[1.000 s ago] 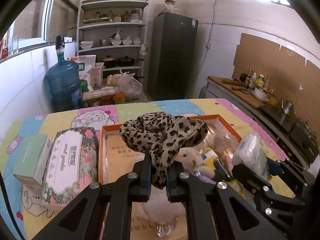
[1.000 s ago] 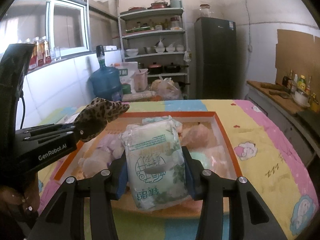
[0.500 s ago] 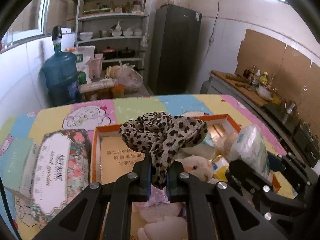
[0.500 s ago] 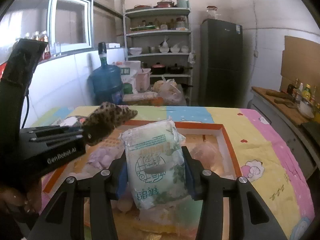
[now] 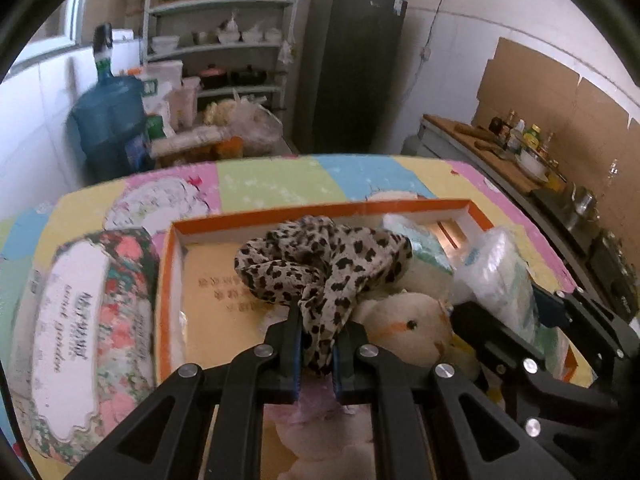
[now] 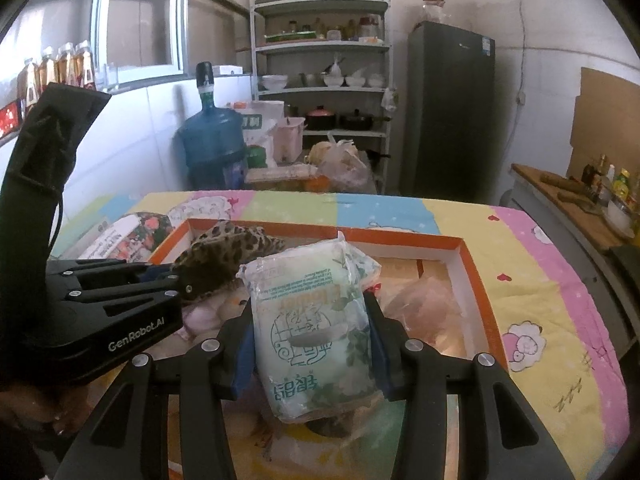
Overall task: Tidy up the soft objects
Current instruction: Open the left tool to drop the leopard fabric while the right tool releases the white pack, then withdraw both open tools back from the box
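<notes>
The left gripper [image 5: 316, 344] has its fingers clenched on one leopard-print scrunchie [image 5: 324, 264], which is held above the orange-rimmed box [image 5: 320, 216] on the tabletop [image 5: 272, 180]. The right gripper [image 6: 312, 340] has its fingers grasping one tissue pack [image 6: 312, 320], also above this box, at its near right side. Inside the box I count one cream plush toy [image 5: 408, 324] with a dark eye, just right of the scrunchie, and some pale soft things at the near edge that are too blurred to count. Left of the box stands one floral tissue box [image 5: 88, 332], touching its left wall.
</notes>
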### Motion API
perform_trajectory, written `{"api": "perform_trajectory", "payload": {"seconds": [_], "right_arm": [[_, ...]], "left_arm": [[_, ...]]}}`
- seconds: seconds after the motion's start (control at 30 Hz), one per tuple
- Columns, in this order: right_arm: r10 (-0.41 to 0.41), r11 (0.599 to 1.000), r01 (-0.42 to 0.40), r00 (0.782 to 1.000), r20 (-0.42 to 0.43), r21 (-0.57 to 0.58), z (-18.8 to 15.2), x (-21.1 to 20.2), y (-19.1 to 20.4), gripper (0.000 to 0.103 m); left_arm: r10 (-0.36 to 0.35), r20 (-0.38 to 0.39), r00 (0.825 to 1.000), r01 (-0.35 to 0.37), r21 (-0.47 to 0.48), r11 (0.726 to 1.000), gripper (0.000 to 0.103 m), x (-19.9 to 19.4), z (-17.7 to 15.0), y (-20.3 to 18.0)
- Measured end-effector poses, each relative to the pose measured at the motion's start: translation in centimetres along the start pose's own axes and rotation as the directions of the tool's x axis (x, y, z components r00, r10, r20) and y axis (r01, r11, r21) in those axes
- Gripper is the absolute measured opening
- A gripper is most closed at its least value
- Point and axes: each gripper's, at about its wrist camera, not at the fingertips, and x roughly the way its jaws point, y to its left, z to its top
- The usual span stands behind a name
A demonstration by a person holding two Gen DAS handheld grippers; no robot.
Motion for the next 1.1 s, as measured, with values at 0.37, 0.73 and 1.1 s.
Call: {"api": "perform_trajectory", "payload": {"seconds": [0.37, 0.73, 1.1], "right_arm": [[0.008, 1.000, -0.008, 1.000, -0.018, 0.015, -0.2, 0.8, -0.4, 0.051], [0.004, 0.999, -0.003, 1.000, -0.011, 0.041, -0.5, 0.5, -1.0, 0.068], [0.008, 0.998, -0.010, 1.000, 0.023, 0.055, -0.6, -1.3, -1.3, 0.072]], "left_arm": [[-0.032, -0.031, 0.999, 0.031, -0.047, 0.998, 0.028, 0.4, -0.1, 0.6], [0.010, -0.038, 0.999, -0.012, -0.055, 0.998, 0.056, 0.2, -0.3, 1.3], [0.009, -0.027, 1.000, -0.010, -0.041, 0.999, 0.061, -0.7, -0.6, 0.5]]}}
